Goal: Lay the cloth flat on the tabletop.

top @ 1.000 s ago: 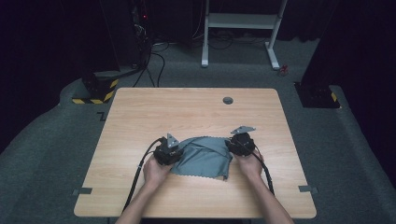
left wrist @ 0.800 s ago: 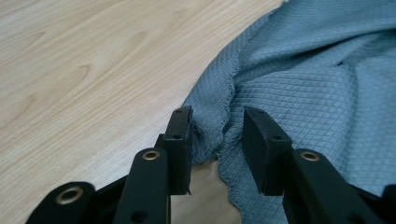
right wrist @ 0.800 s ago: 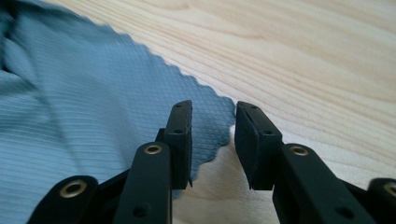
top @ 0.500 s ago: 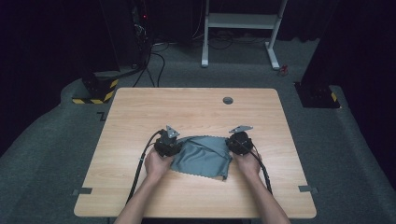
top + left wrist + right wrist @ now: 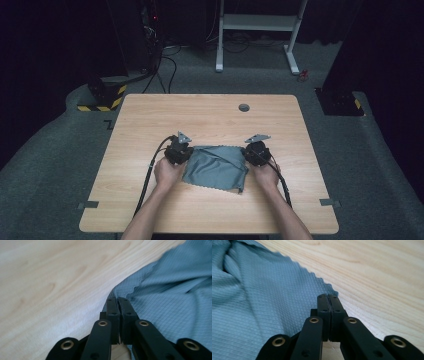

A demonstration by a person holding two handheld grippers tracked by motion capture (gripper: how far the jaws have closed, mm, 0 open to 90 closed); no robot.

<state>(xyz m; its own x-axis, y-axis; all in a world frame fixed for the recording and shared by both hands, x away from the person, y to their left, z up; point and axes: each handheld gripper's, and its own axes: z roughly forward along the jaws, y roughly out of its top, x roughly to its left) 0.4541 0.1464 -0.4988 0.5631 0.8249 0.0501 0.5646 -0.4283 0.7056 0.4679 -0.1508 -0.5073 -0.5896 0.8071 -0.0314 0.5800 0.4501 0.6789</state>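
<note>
Cloth (image 5: 216,166) flat on worktop (image 5: 150,120), far corners pinched in just-closed left gripper (image 5: 117,299) and right gripper (image 5: 327,296); thin bites, likely to slip if pulled unevenly.

A light wooden tabletop (image 5: 210,117) is seen in the high view, and a small round dark grommet (image 5: 244,107) is set into it near the far edge. The tabletop is surrounded by a grey carpeted floor (image 5: 360,150). A white metal frame (image 5: 260,25) is placed on the floor behind the tabletop. A base with yellow and black stripes (image 5: 102,97) is found at the far left, and black cables (image 5: 162,67) are laid beside it.
</note>
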